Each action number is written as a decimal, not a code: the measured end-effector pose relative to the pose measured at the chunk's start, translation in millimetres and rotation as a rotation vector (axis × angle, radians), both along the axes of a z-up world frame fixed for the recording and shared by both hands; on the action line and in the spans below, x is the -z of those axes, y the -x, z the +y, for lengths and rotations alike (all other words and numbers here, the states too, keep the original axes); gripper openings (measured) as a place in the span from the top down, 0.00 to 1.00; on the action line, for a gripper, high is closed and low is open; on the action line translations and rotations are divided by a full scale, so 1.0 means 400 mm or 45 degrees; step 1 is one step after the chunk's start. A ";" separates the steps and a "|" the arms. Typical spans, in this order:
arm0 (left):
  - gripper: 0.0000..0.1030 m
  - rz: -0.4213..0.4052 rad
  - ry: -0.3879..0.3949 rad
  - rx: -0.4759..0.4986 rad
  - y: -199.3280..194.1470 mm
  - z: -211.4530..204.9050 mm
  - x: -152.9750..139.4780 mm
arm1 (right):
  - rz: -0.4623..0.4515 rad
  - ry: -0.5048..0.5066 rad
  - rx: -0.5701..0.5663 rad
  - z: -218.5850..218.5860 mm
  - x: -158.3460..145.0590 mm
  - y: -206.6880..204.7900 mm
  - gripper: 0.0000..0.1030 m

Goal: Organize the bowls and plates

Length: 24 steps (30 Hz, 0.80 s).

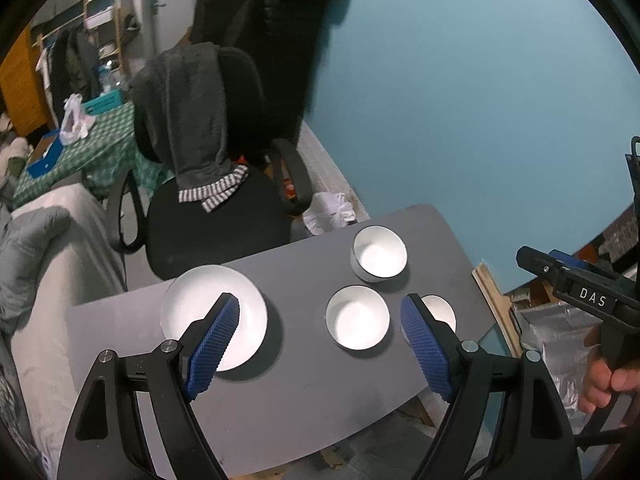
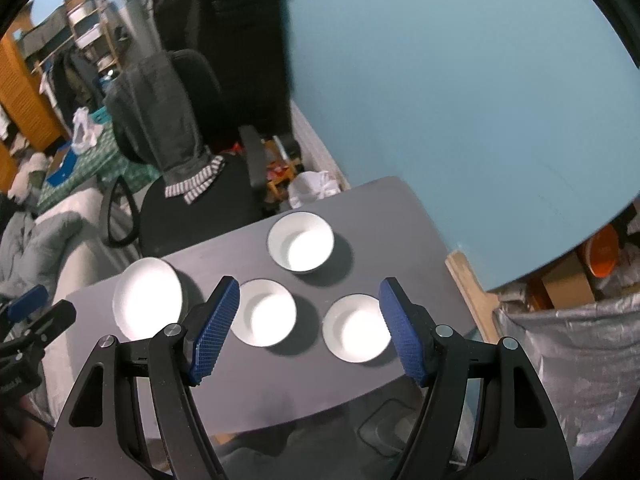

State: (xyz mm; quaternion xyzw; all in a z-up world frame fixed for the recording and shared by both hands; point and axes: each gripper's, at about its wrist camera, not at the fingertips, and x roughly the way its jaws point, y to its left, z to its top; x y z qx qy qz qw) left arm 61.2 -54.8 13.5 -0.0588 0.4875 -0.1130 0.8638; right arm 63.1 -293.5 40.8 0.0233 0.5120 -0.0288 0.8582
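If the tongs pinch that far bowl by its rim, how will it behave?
The far bowl looks like glazed ceramic: probably rigid, somewhat heavy and breakable. Its glossy rim may slip against the right tongs. Its deep, round shape could tilt when held by one side.

White bowls (image 2: 301,242), grey table (image 2: 360,208), blue-padded tongs (image 2: 308,304)

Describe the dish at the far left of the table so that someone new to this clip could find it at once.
Start at the grey table in front of the black office chair. Four white dishes sit on it; follow them to the end nearest the chair. There lies the plate, wide and shallow, while its three neighbours are smaller, deeper bowls with upright sides.
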 end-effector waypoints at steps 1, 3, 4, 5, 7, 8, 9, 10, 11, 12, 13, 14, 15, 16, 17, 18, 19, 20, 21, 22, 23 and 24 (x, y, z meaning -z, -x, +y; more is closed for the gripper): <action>0.18 -0.001 -0.002 0.014 -0.003 -0.008 0.000 | -0.003 0.003 0.008 -0.001 0.000 -0.002 0.31; 0.18 0.000 0.000 0.047 -0.011 -0.025 -0.001 | -0.011 0.007 0.038 -0.016 -0.006 0.005 0.31; 0.18 -0.002 0.001 0.062 -0.014 -0.033 -0.001 | -0.013 0.009 0.051 -0.020 -0.009 0.007 0.31; 0.18 -0.004 0.000 0.072 -0.017 -0.041 -0.002 | -0.015 0.011 0.064 -0.027 -0.010 0.010 0.31; 0.18 -0.003 -0.003 0.102 -0.026 -0.058 -0.001 | -0.021 0.018 0.087 -0.034 -0.011 0.011 0.31; 0.18 0.001 -0.002 0.117 -0.032 -0.065 0.002 | -0.021 0.022 0.096 -0.037 -0.010 0.011 0.31; 0.18 0.006 -0.003 0.129 -0.036 -0.073 0.004 | -0.022 0.025 0.108 -0.041 -0.010 0.013 0.31; 0.18 0.010 0.001 0.142 -0.039 -0.078 0.006 | -0.023 0.028 0.118 -0.046 -0.010 0.014 0.31; 0.18 0.011 0.004 0.154 -0.042 -0.085 0.008 | -0.024 0.030 0.123 -0.048 -0.008 0.014 0.31; 0.18 0.014 0.003 0.169 -0.047 -0.095 0.011 | -0.018 0.037 0.136 -0.053 -0.005 0.014 0.31; 0.18 0.018 -0.002 0.184 -0.053 -0.107 0.012 | -0.013 0.039 0.146 -0.056 -0.002 0.014 0.31; 0.18 0.020 -0.004 0.198 -0.057 -0.116 0.013 | -0.010 0.033 0.156 -0.060 0.000 0.015 0.31; 0.18 0.023 -0.006 0.210 -0.060 -0.125 0.013 | -0.006 0.028 0.165 -0.064 0.002 0.015 0.31; 0.18 0.023 -0.006 0.217 -0.058 -0.128 0.013 | -0.002 0.027 0.173 -0.066 0.004 0.015 0.31; 0.18 0.022 -0.006 0.232 -0.061 -0.138 0.012 | 0.001 0.027 0.180 -0.071 0.006 0.016 0.31; 0.18 0.021 -0.005 0.241 -0.062 -0.145 0.009 | 0.002 0.026 0.187 -0.075 0.007 0.016 0.31; 0.18 0.022 -0.004 0.250 -0.066 -0.152 0.009 | 0.005 0.025 0.193 -0.079 0.008 0.016 0.31; 0.18 0.024 -0.003 0.258 -0.070 -0.158 0.008 | 0.007 0.024 0.196 -0.081 0.009 0.016 0.31; 0.18 0.026 -0.002 0.265 -0.073 -0.163 0.008 | 0.009 0.021 0.201 -0.082 0.009 0.014 0.31; 0.18 0.026 -0.001 0.270 -0.074 -0.167 0.009 | 0.011 0.018 0.207 -0.086 0.008 0.013 0.31; 0.18 0.027 -0.001 0.275 -0.077 -0.169 0.009 | 0.012 0.018 0.210 -0.089 0.008 0.012 0.31; 0.18 0.028 -0.001 0.277 -0.080 -0.173 0.009 | 0.012 0.018 0.211 -0.092 0.009 0.011 0.31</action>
